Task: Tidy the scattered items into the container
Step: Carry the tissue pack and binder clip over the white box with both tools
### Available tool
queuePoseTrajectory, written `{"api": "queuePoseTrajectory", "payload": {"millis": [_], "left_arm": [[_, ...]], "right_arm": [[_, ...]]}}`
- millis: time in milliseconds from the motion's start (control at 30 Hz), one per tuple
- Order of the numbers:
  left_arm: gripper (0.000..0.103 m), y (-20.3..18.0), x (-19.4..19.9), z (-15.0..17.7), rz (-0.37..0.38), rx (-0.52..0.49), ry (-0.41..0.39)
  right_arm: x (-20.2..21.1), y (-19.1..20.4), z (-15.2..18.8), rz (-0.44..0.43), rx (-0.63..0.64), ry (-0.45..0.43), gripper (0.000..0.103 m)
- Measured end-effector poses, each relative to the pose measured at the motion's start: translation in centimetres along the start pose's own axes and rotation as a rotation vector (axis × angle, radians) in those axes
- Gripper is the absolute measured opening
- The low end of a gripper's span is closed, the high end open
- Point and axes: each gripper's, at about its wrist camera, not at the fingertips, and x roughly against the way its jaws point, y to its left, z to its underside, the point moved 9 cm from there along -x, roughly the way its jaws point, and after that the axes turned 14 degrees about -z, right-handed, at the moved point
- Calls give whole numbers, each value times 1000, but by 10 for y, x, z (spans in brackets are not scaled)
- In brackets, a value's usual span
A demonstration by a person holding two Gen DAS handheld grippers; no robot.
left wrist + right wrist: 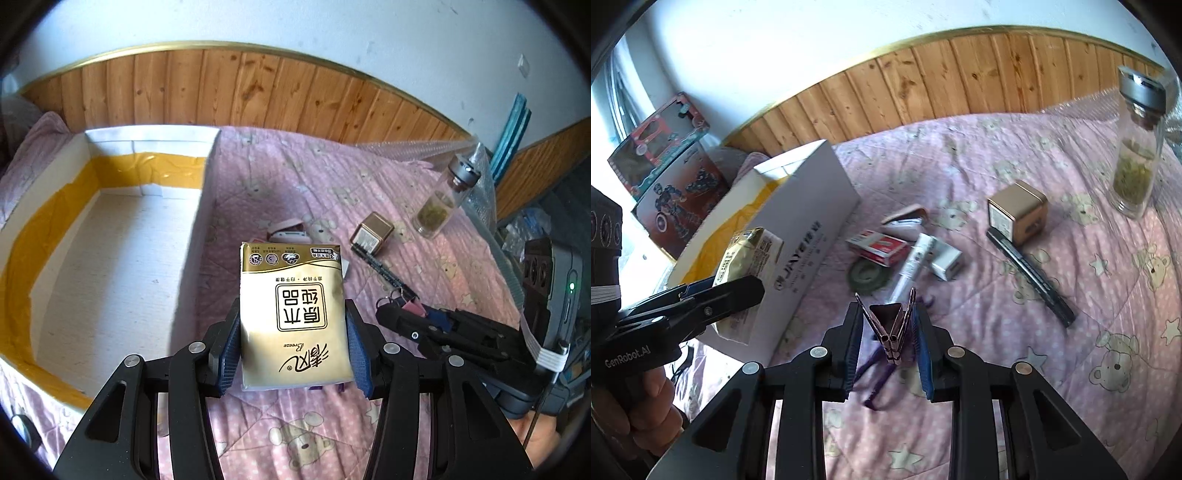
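My left gripper (291, 332) is shut on a gold tissue pack (293, 314) and holds it above the pink bedspread, just right of the white box (201, 206) with yellow tape inside. My right gripper (886, 332) is shut on a pink binder clip (888, 321), squeezing its silver handles, above the bed. In the right wrist view the tissue pack (750, 254) hangs over the box's (812, 206) near edge. The right gripper also shows in the left wrist view (402, 310).
On the bedspread lie a red-and-white small box (879, 247), a white tube (916, 262), a gold tin (1019, 210), a black pen (1030, 271), a dark round disc (866, 275) and purple glasses (879, 373). A glass tea bottle (1137, 147) stands at right. Toy boxes (665, 166) stand at left.
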Motion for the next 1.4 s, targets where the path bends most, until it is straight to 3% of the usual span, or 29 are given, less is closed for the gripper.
{"api": "queuePoseTrajectory", "payload": {"millis": [333,700,1033,1400], "left_arm": [[52,30,24,-7,12,58,-25],[52,69,47,-25,9,123,-55],[52,105,64,-42,14,165,-70],[53,128,68,-54,-73,134,-102]], "right_arm": [[3,35,1,-12,54,-15,28],[18,110,-23,-84,140,-82,28],[2,163,-36,-120,217,-55,28],[-14,188,-44,-145,237,-18,29]]}}
